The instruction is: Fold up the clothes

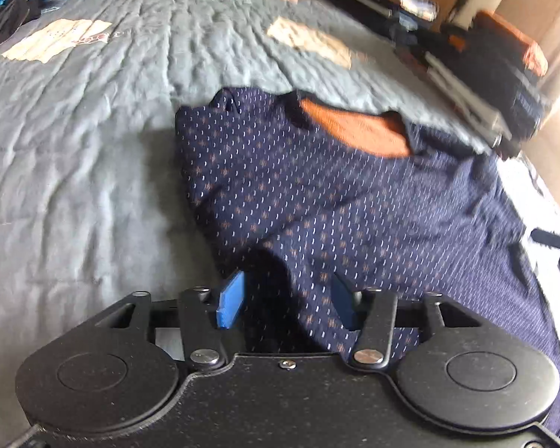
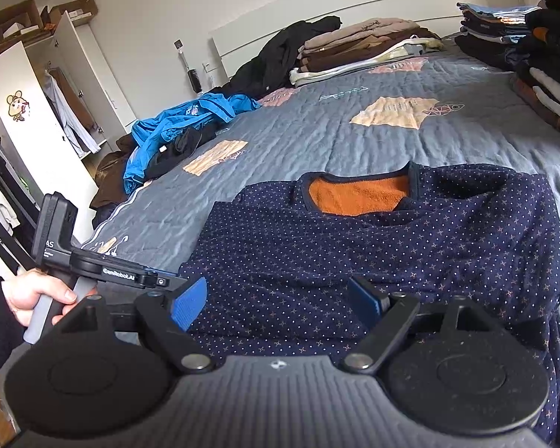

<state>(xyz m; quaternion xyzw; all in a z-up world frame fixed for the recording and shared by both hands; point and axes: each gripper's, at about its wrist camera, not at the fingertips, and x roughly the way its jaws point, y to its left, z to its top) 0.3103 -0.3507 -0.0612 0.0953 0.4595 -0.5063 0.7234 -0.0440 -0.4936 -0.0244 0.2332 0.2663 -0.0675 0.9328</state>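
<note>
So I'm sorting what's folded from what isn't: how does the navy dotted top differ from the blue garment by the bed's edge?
The navy dotted top lies spread fairly flat near the grippers; the blue garment sits crumpled in a heap further up the bed. The top is dark with small dots and an orange lining; the blue garment is bright and plain apart from a small print. Both rest on the grey quilt, unfolded.

The garment (image 2: 373, 246) at the centre of the right wrist view is navy blue, sprinkled with small white dots and tiny orange crosses, and its neck opening shows a bright orange fleecy lining (image 2: 358, 194). Beneath it the quilt (image 2: 354, 138) is grey-blue with cream and pinkish patches bearing faint print, and at the left of the frame lies a crumpled bright blue garment (image 2: 175, 123) beside black cloth. Both grippers have black bodies and blue finger pads (image 2: 188, 304).
</note>
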